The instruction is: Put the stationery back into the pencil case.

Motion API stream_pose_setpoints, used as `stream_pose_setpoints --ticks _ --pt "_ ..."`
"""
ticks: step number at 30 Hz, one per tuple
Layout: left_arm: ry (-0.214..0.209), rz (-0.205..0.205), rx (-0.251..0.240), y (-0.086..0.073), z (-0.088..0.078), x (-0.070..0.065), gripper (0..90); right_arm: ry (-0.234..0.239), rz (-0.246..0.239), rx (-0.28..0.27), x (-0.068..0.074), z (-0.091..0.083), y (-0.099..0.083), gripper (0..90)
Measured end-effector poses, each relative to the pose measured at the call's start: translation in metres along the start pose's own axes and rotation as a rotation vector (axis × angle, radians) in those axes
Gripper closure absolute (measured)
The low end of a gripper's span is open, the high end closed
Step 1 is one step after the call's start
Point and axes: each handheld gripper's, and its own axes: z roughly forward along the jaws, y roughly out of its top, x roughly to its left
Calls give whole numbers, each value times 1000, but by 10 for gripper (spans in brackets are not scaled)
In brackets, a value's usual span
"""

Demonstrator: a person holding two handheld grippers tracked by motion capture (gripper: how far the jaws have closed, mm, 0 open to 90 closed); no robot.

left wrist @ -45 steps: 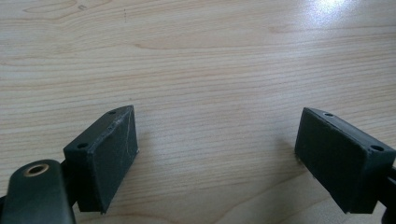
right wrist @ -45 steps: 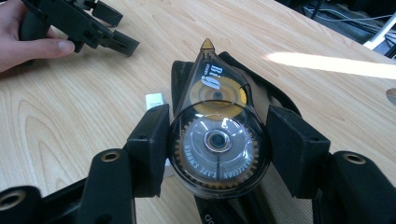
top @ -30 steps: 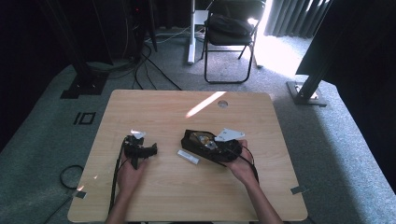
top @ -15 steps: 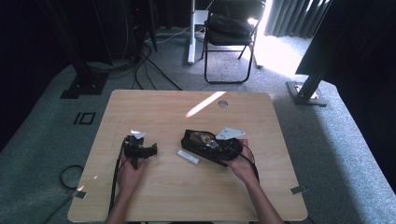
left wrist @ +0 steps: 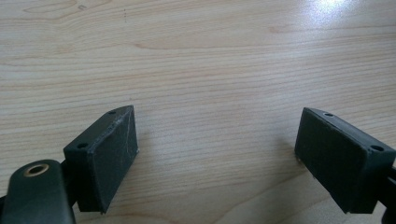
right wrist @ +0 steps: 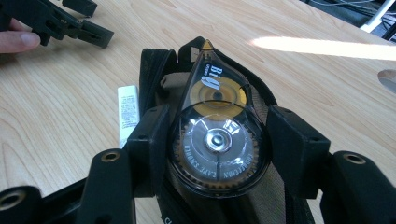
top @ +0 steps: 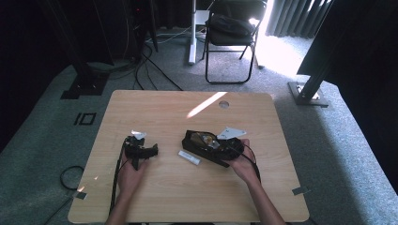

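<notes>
My right gripper (right wrist: 217, 144) clamps the clear teardrop-shaped plastic correction tape dispenser (right wrist: 215, 135) over the open black fabric pencil case (right wrist: 154, 70). Its long axis runs straight away from me, yellow tip far. My left gripper (left wrist: 217, 154) stands apart, holding nothing.

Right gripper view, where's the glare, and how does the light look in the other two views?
Right gripper view: a bright sun stripe crosses the light wooden table, and white highlights sit on the clear round correction tape dispenser. Left gripper view: a washed-out patch at the top right, sharp wood grain elsewhere. High view: a sun streak on the table, an overexposed floor by the black folding chair, dark edges.
</notes>
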Motion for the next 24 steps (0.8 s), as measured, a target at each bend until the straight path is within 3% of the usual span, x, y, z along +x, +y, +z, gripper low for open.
stream_pose_setpoints --ticks 24 --pt "0 -1 -1 0 0 0 134 3 20 37 -3 9 -4 416"
